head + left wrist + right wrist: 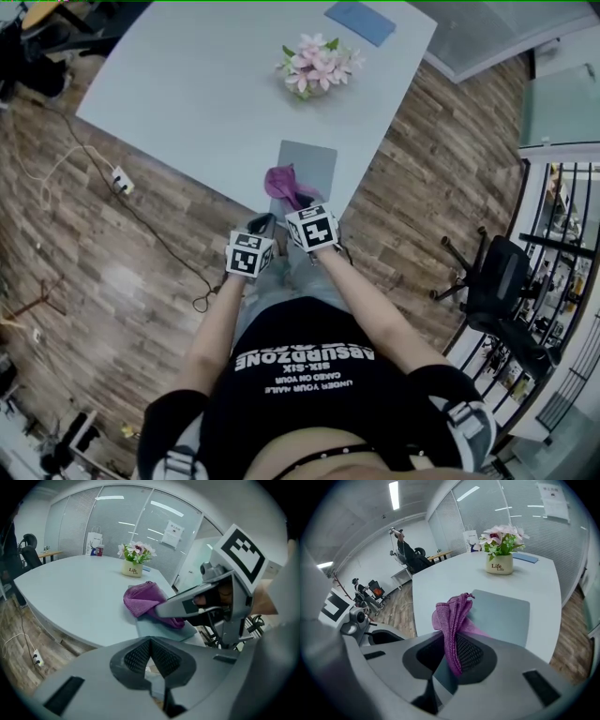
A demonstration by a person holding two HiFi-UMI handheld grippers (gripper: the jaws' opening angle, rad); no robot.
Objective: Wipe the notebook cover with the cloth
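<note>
Your right hand-held gripper (449,657) pinches the cloth (452,616), a magenta ribbed knit bunched into narrow folds. The cloth's long axis runs straight out from between the jaws. Its far end rests on the near end of the notebook (502,609). The notebook's plain grey-blue cover lies flat on the white surface (454,581) just ahead, long axis pointing away toward the flower pot (499,563). Your left hand-held gripper (150,645), alongside, has its jaws pressed together on nothing.

Head cam looks steeply down; gripper cams, low, share notebook (501,613), flowers (500,538).
</note>
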